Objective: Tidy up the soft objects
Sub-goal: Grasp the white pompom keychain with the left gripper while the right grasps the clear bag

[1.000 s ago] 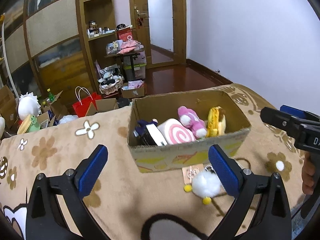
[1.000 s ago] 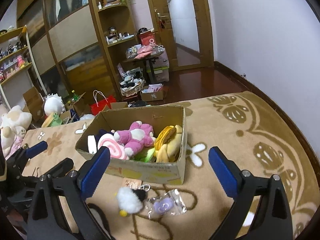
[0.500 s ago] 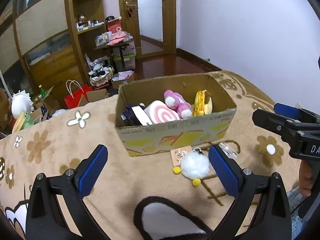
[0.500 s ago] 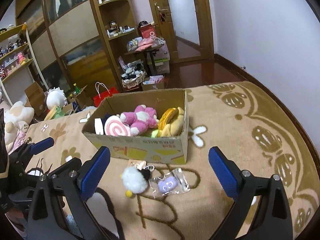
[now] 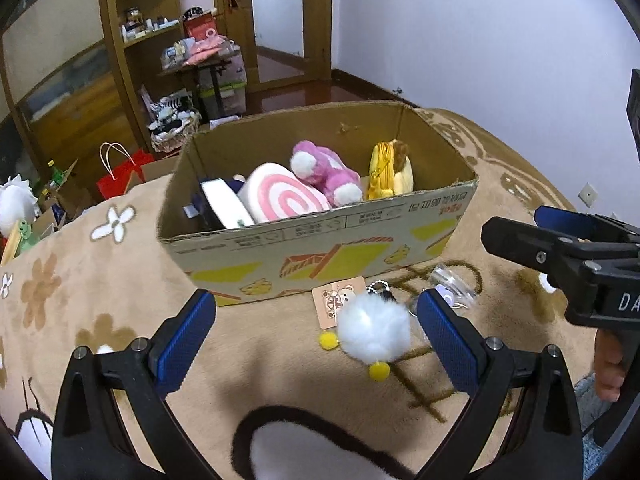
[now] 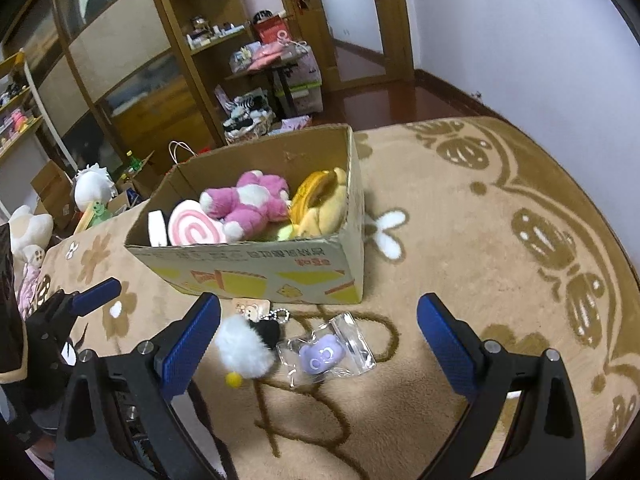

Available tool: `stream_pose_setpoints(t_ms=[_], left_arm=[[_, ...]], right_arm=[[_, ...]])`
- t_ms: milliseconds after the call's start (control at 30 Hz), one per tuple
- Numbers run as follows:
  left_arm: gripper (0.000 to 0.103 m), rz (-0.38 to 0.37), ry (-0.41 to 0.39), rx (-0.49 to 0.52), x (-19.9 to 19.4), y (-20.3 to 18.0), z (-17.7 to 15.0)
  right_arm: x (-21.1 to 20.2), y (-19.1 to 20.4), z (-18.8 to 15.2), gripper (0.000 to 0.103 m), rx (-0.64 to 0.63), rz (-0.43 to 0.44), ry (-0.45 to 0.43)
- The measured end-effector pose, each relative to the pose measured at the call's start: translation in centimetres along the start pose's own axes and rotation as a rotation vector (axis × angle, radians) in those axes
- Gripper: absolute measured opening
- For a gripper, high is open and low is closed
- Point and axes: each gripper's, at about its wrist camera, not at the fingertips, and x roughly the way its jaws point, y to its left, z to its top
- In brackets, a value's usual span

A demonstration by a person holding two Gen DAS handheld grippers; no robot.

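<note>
A cardboard box (image 5: pixel 320 240) (image 6: pixel 256 268) on the beige rug holds a pink swirl cushion (image 5: pixel 280 196), a pink plush (image 5: pixel 324 172) (image 6: pixel 248 200) and a yellow plush (image 5: pixel 390 168) (image 6: pixel 320 204). In front of it lie a white fluffy keychain with yellow feet (image 5: pixel 374 332) (image 6: pixel 244 346) and a clear bag with a purple charm (image 6: pixel 326 354). My left gripper (image 5: pixel 316 332) is open, the keychain between its fingers. My right gripper (image 6: pixel 318 336) is open above the keychain and bag, and shows at the right edge of the left wrist view (image 5: pixel 560 240).
The patterned rug (image 6: pixel 500 240) ends at a curved edge near the white wall. Beyond the box are a red bag (image 5: pixel 120 172), wooden shelves (image 5: pixel 140 40), a cluttered table (image 6: pixel 276 64) and plush toys on the left (image 6: pixel 92 188).
Both grippers have moved closer to the box and lower over the rug. The keychain and bag now sit between the fingers. Both stay open.
</note>
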Motion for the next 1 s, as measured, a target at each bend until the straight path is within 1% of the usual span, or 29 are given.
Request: stream_pose_setpoints(t_ms=[167,267,467,700,800,1000], left_arm=[[0.1,-0.009,0.032,0.046,1.7,-1.0,0.1],[0.1,-0.017,0.051,0.074,2.6,-1.6,0.0],[0.1,-0.024,0.093,0.116,4.6,-2.4,-0.7],[0.1,-0.022,0.153,0.141,6.9,-2.8,-1.3],[0.1,-0.036,0.174,0.137,7.7,-2.9,-1.4],[0.098,-0.018,0.209,0.172,9.1,-3.2,-2.1]], right_arm=[[1.5,-0.5,0.0,0.103,0.02,-0.009,0.033],[2.5,-0.8,-0.1,0.103,0.036,-0.037,0.043],[4.9,-1.3,-0.7,0.103,0.073,-0.041,0.112],[7.2,-1.4,-1.7,0.103,0.08,-0.041,0.189],[7.7,-1.5,-2.1,0.103,0.083,-0.05,0.211],[8.7,-1.3,-2.7,0.103,0.087,-0.039,0.262]])
